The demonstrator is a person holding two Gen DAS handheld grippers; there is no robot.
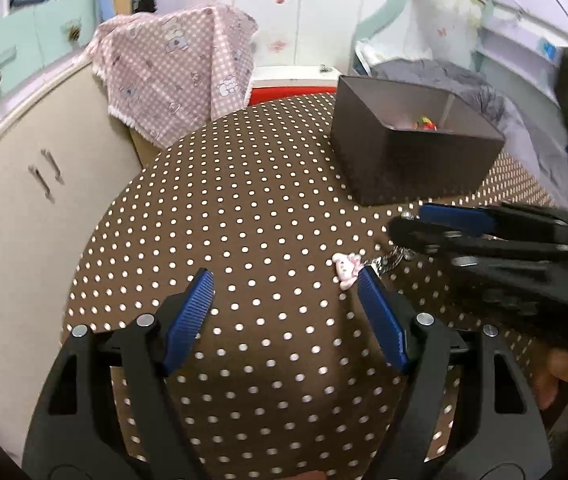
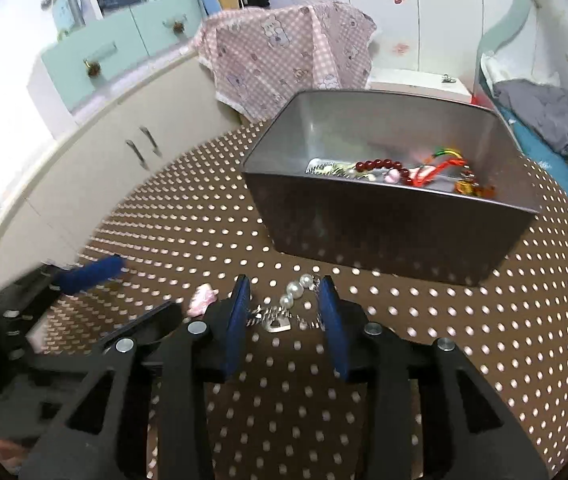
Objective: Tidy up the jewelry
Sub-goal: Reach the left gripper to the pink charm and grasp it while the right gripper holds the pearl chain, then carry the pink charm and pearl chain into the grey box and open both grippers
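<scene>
Between right tongs (image 2: pixel 284 294), half-open: pearl chain (image 2: pixel 289 306), long axis running away toward box (image 2: pixel 395 236) | left tongs (image 1: pixel 285 280) wide, empty, farther off.

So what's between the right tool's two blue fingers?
In the right wrist view, the right tool straddles a pearl-and-chain bracelet with a silver heart, lying on the dotted tablecloth.
</scene>
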